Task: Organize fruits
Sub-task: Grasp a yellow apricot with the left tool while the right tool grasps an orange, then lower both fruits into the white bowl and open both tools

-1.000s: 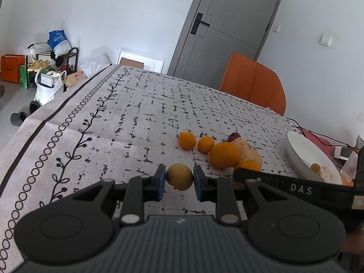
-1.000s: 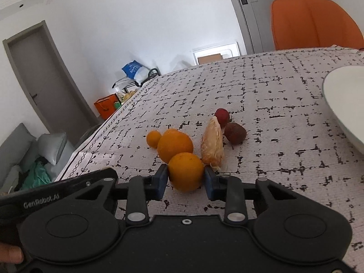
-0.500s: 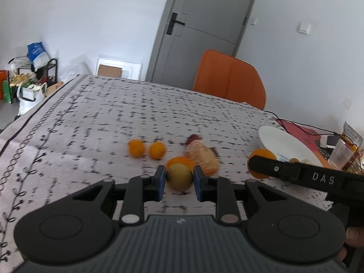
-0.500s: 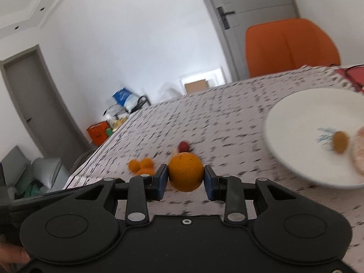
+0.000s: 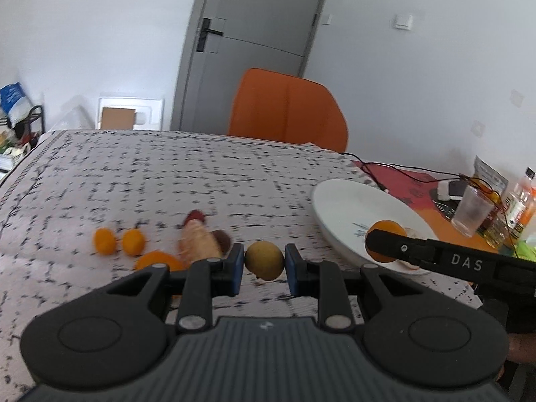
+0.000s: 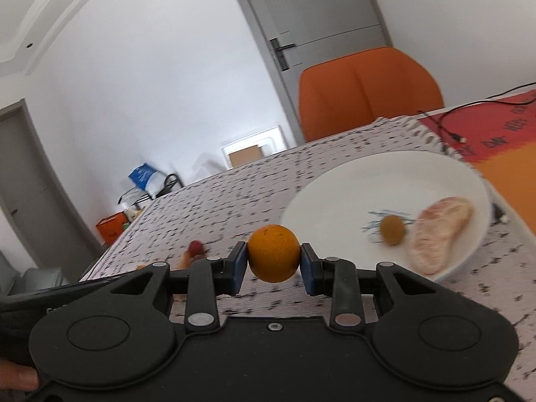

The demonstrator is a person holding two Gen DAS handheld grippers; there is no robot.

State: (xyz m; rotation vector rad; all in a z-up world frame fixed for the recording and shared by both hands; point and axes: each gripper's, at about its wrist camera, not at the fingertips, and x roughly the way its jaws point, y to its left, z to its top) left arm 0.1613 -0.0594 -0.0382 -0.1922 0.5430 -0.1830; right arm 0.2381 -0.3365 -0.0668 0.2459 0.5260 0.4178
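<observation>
My left gripper [image 5: 264,265] is shut on a yellow-green round fruit [image 5: 264,260], held above the patterned tablecloth left of the white plate [image 5: 338,211]. My right gripper [image 6: 273,263] is shut on an orange [image 6: 273,253] and holds it at the near left rim of the white plate [image 6: 335,187]; that orange also shows in the left wrist view [image 5: 385,231]. The plate holds a small olive fruit [image 6: 392,229] and a pale pink peeled piece [image 6: 439,234]. On the cloth lie two small oranges [image 5: 104,241], a larger orange [image 5: 157,261], a peeled piece [image 5: 197,243], a brown fruit [image 5: 223,238] and a red fruit [image 5: 195,216].
An orange chair [image 5: 288,107] stands at the table's far side. At the right edge are a clear cup [image 5: 472,212], bottles [image 5: 517,201], black cables [image 5: 402,167] and a red and orange mat [image 6: 495,134]. A grey door [image 5: 248,43] is behind.
Both grippers have moved right, away from the fruit cluster toward the plate, each still holding its fruit. The right one has reached the plate's rim.
</observation>
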